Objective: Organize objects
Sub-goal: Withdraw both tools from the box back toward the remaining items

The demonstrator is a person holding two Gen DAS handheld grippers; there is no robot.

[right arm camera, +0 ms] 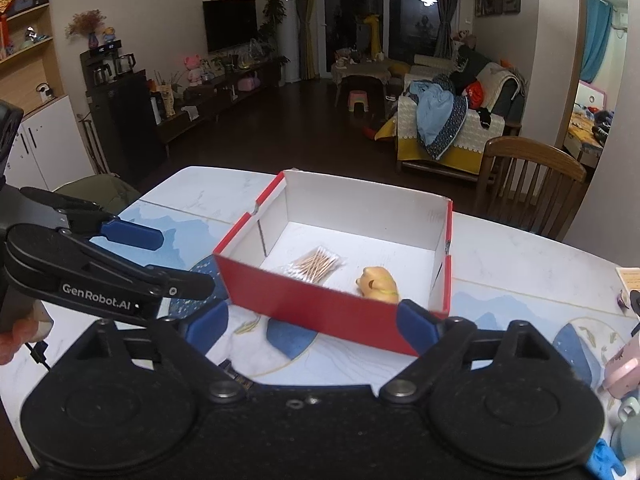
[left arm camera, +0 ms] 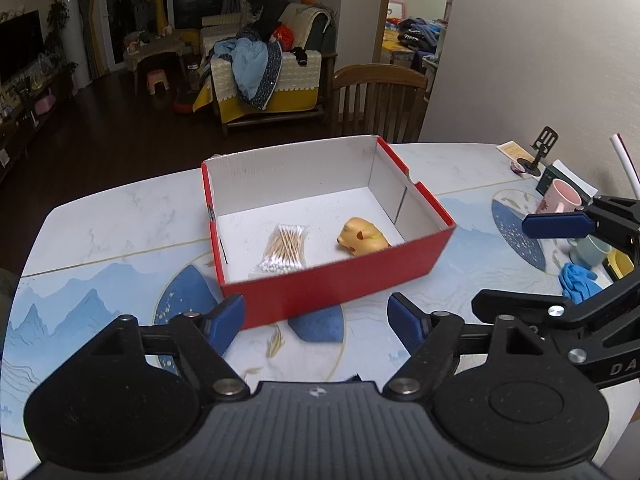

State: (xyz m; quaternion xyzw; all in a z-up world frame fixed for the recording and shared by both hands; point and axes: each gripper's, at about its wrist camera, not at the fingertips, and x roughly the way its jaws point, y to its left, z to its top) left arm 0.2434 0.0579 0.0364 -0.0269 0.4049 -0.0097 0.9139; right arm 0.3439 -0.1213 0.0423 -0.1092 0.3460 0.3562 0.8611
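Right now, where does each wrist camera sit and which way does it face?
Left wrist: rides behind the left claw, angled down over the table at the red box; its own open blue fingers show, and the right claw enters at the right edge.
Right wrist: rides behind the right claw, facing the same box from further right; the left claw enters from the left.
Shared: the box, the cotton swab packet and the yellow toy inside it, and the wooden chair.

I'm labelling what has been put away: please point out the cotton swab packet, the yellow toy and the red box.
cotton swab packet (left arm camera: 283,249), left wrist view, middle of the bundled sticks.
yellow toy (left arm camera: 361,237), left wrist view, its back.
red box (left arm camera: 336,284), left wrist view, near outer wall.
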